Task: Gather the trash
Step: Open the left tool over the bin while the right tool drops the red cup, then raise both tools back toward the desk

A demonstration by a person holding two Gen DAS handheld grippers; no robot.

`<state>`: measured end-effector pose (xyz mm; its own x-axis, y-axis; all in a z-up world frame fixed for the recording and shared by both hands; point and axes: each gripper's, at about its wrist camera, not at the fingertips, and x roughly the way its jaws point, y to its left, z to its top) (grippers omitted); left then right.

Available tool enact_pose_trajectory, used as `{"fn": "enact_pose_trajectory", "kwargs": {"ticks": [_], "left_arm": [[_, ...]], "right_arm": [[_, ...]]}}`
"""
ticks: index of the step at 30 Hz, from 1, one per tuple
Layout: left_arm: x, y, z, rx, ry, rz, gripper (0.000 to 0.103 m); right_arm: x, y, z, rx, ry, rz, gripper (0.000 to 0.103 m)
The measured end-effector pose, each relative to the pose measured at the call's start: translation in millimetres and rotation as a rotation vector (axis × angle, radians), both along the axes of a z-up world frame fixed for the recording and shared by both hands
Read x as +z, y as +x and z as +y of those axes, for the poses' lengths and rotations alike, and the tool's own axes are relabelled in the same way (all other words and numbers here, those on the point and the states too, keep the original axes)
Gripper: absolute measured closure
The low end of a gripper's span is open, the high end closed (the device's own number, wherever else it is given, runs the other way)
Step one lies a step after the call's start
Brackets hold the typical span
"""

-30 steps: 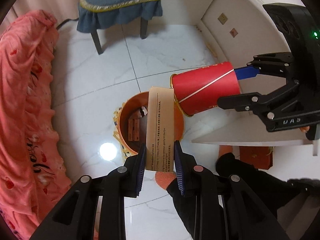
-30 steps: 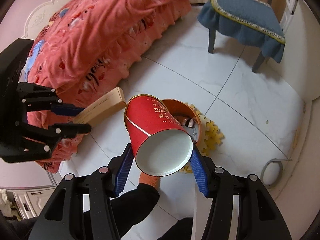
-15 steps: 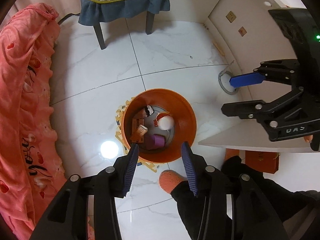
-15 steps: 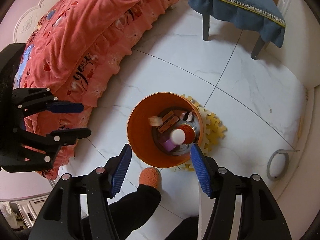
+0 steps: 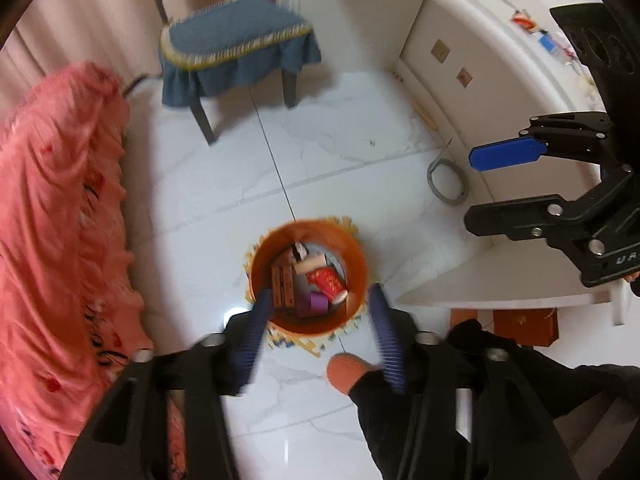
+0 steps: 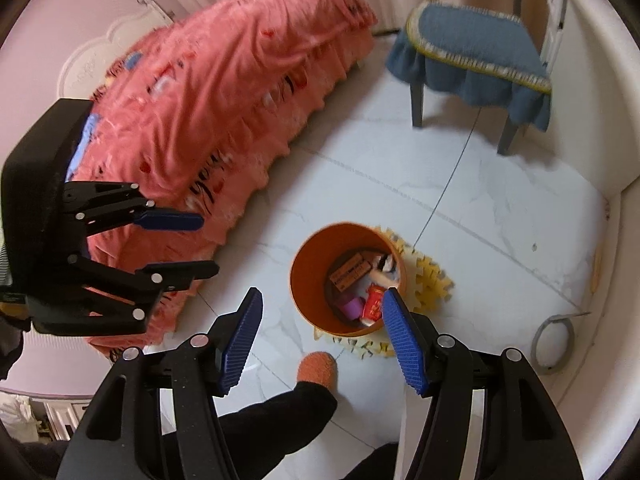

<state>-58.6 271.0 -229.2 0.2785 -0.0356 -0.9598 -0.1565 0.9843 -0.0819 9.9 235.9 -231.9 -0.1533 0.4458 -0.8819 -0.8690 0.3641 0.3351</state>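
Observation:
An orange trash bin (image 5: pixel 352 256) stands on the white floor on a yellow mat. It also shows in the right wrist view (image 6: pixel 306 280). Inside lie the red paper cup (image 5: pixel 326 280), a brown box (image 5: pixel 283 286), a purple cup (image 5: pixel 314 303) and other trash. The red cup shows in the right wrist view (image 6: pixel 374 306) too. My left gripper (image 5: pixel 320 320) is open and empty, high above the bin. My right gripper (image 6: pixel 320 320) is open and empty above the bin's near side; it also shows in the left wrist view (image 5: pixel 492 188).
A pink bedspread (image 6: pixel 224 92) hangs at the left. A chair with a blue cushion (image 5: pixel 236 48) stands beyond the bin. A white desk (image 5: pixel 500 288) is at the right, with a grey ring (image 5: pixel 446 184) on the floor. The person's orange-socked foot (image 6: pixel 318 368) is near the bin.
Both grippers opened a second ago and dropped the box and the red cup into the bin. Since then both have risen and pulled back, so the bin looks smaller.

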Motion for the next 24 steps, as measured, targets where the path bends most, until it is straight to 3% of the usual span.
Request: {"fn": "enact_pose_trajectory", "kwargs": {"ticks": [11,24], "left_arm": [[89.1,30.3,-70.7,-0.129,0.059,-0.117,0.041],[144.5,68.0,-169.0,-0.326,0.086,-0.205,0.041]], "right_arm": [[107.7,24.4,-106.2,-0.105,0.117,-0.084,0.037],[158.5,61.8,-237.2,-0.301,0.166,-0.149,0.037]]}}
